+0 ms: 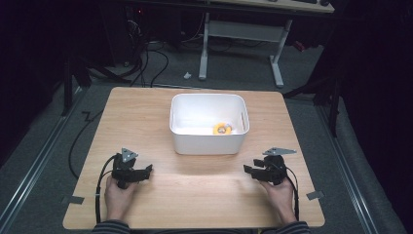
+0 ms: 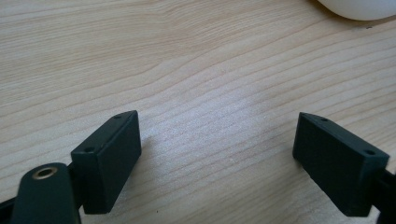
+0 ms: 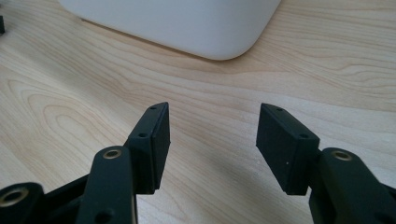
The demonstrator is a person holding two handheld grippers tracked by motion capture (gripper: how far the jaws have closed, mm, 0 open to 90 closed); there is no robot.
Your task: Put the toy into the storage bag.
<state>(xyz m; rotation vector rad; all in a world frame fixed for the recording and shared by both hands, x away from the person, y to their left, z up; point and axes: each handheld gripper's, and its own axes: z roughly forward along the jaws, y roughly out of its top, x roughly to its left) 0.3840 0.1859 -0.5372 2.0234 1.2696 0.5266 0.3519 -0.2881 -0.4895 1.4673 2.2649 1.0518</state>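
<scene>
A white plastic bin [image 1: 208,139] stands in the middle of the wooden table [image 1: 146,112]. Inside it, near the right wall, lies a yellow ring-shaped object [image 1: 222,129]. My left gripper [image 1: 147,170] rests low at the front left of the table, held by a hand, its jaws open with bare wood between them [image 2: 217,140]. My right gripper [image 1: 248,171] sits at the front right, jaws open and empty [image 3: 212,135]. The bin's rounded corner [image 3: 205,32] lies just ahead of the right gripper. A sliver of the bin [image 2: 359,7] shows far ahead of the left gripper.
Both grippers point inward toward the table's centre, with bare wood between them. Beyond the table stand a white desk frame [image 1: 243,44] and dark cables [image 1: 146,58] on a grey floor. Tape marks [image 1: 72,200] lie beside the table's front corners.
</scene>
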